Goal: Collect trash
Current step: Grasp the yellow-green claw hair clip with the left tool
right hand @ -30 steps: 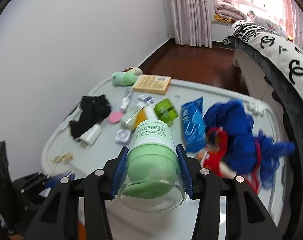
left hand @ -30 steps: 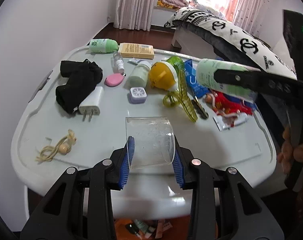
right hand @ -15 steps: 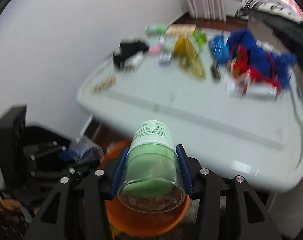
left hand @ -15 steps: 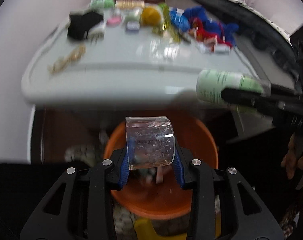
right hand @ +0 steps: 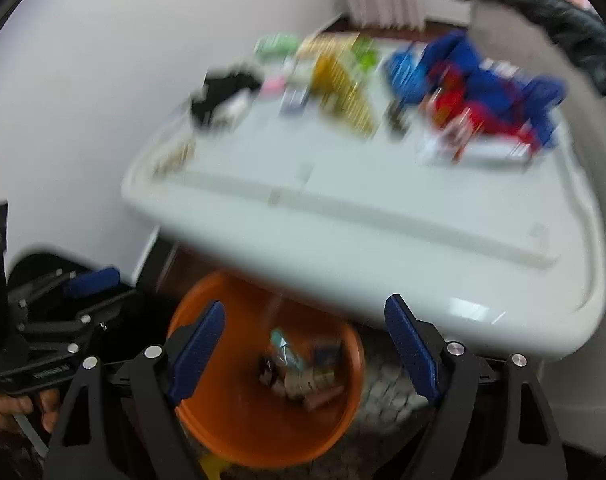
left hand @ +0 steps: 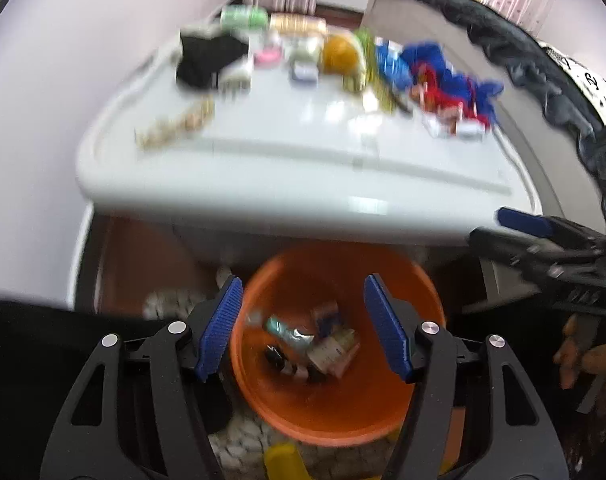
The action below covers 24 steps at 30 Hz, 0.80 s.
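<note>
An orange bin (left hand: 303,412) stands on the floor below the table's front edge, with several blurred pieces of trash (left hand: 323,344) inside. My left gripper (left hand: 303,324) hangs over it, jaws opening, nothing between the blue pads (left hand: 219,324). My right gripper (right hand: 305,348) is also above the orange bin (right hand: 243,432), jaws opening and empty. Each gripper shows in the other's view: the right gripper (left hand: 543,240) at the right edge, the left gripper (right hand: 63,300) at the left. In the blur I cannot pick out a clear cup or a green bottle.
The white table (left hand: 287,200) juts out over the bin's far side. It carries a black cloth (left hand: 207,60), a blue and red cloth (left hand: 443,76) and several small items. A bed (left hand: 523,40) runs along the right, a wall along the left. A person's hand (left hand: 583,356) holds the right gripper.
Both grippers came off the table to above the orange bin, then their jaws spread. The clear cup has left the left pads and the green bottle the right pads.
</note>
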Each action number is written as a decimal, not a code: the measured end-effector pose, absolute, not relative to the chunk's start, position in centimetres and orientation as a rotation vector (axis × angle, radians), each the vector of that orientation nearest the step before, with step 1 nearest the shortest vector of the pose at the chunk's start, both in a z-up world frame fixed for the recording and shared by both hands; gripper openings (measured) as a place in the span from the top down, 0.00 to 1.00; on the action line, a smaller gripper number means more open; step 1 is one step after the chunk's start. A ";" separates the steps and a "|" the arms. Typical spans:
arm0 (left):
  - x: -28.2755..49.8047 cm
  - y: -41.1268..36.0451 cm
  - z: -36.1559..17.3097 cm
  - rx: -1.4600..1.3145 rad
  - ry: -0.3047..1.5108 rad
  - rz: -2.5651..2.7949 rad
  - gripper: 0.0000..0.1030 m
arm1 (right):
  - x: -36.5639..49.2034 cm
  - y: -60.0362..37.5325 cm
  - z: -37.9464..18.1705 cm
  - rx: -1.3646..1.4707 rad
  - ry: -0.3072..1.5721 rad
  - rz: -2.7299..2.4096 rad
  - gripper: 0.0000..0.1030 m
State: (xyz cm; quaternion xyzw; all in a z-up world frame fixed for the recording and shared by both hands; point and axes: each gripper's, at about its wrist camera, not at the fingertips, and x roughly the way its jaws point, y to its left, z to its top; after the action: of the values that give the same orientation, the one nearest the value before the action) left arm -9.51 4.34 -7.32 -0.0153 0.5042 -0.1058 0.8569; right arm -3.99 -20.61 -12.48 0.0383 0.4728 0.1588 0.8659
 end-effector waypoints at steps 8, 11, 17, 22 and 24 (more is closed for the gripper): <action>-0.9 -0.6 -2.6 0.002 0.823 -0.224 0.30 | 0.4 -26.0 -1.4 0.135 0.673 0.163 0.07; 3.1 -2.9 -3.5 0.007 0.806 -0.223 0.30 | 1.7 -27.8 -0.6 0.152 0.597 0.087 0.06; 8.8 -5.6 -7.0 -0.030 0.856 -0.196 0.30 | 2.6 -30.3 -4.7 0.159 0.609 0.008 0.06; 11.9 -6.7 -9.3 -0.038 0.884 -0.155 0.30 | 2.7 -30.7 -4.8 0.125 0.614 -0.009 0.06; 12.7 -6.8 -10.0 -0.043 0.896 -0.141 0.33 | 2.6 -30.4 -4.8 0.110 0.611 -0.008 0.06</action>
State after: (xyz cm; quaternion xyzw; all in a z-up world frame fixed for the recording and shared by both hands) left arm 12.71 -6.82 -10.00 -0.0206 0.4327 -0.0683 0.8987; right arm 2.62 -30.44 -4.82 0.0543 0.3006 -0.0038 0.9522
